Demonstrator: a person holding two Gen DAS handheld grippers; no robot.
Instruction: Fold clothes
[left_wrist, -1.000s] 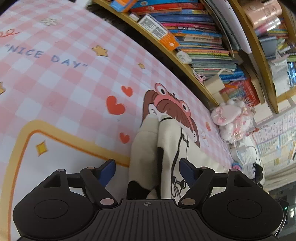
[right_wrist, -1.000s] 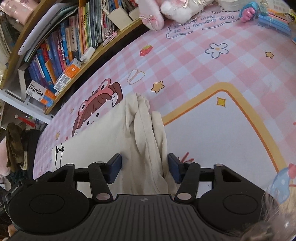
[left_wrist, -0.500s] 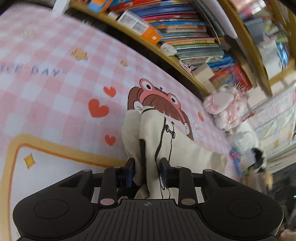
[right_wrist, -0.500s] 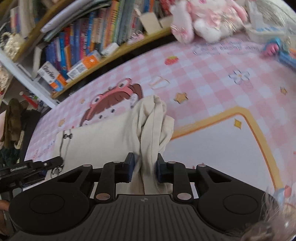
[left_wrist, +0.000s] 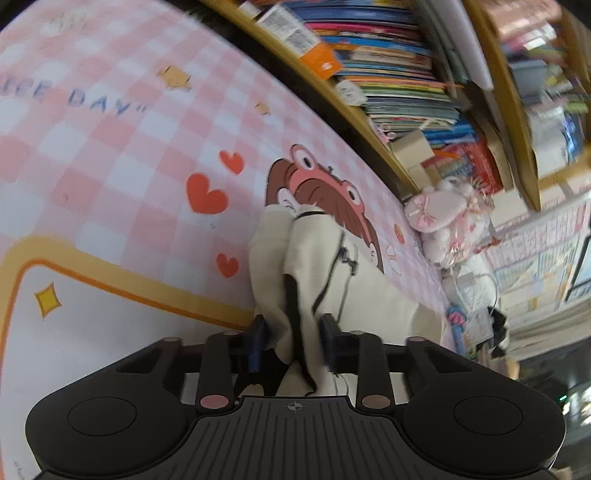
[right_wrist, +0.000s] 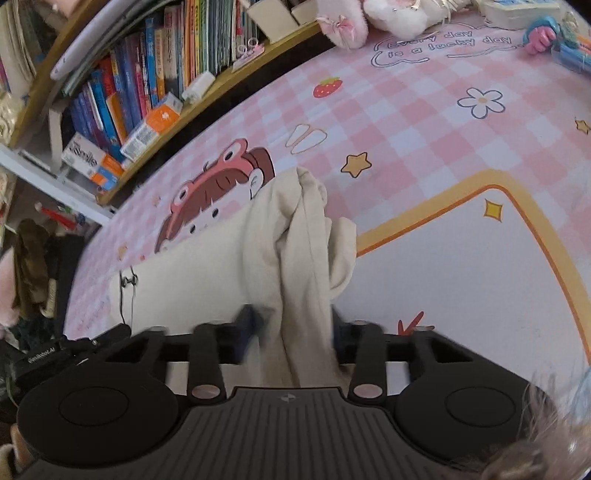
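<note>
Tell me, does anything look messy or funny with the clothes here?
Only a little. The cream garment is bunched into thick, twisted folds where the right gripper pinches it, and scrunched again at the left gripper. It isn't lying flat on the pink checked mat yet. Nothing looks torn or spilled.

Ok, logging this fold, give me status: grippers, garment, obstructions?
Left gripper shut on cream garment. Right gripper shut on its other bunched end. Garment spans between them over the pink checked mat. Nothing blocking.
</note>
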